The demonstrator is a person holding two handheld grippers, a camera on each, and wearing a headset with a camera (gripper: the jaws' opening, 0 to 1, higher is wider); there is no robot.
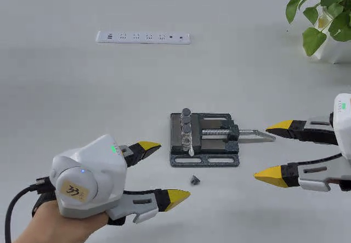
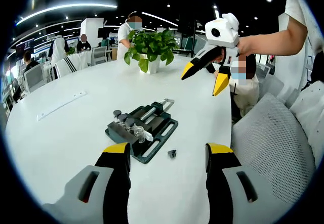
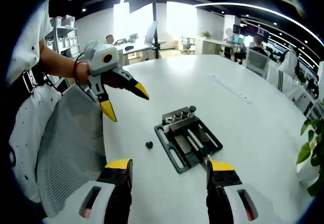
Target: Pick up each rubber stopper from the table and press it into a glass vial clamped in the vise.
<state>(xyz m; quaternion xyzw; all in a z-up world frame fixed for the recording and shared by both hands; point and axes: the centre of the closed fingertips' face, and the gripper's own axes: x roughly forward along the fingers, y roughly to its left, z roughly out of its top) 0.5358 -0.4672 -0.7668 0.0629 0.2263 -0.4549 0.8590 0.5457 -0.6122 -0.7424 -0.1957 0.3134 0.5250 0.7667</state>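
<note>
Both pairs of tongs stand spread wide with nothing between their jaws. Nearest the person, the left tongs [image 1: 163, 169] hover low over the table [image 1: 82, 100], yellow tips pointing toward the one loose rubber stopper [image 1: 194, 180]. It lies on the bare surface just beyond them and just in front of the vise [image 1: 204, 159]. A short row of glass vials [image 1: 186, 130] stands upright in the vise. The farther ones appear to carry dark stoppers already. The nearest looks clear at the top, though it is too small to be sure. The right tongs [image 1: 272, 148] hang to the right of the vise, near its screw handle, touching nothing. Farther back lie a white power strip [image 1: 143, 37] and, in the far right corner, a potted plant [image 1: 323, 12].

The step in hand looks like picking up this stopper, not yet begun. The next move calls for lowering one pair of tongs to straddle the small piece and closing gently so it does not skip away. Then it must be carried over the open vial and pressed straight down.
</note>
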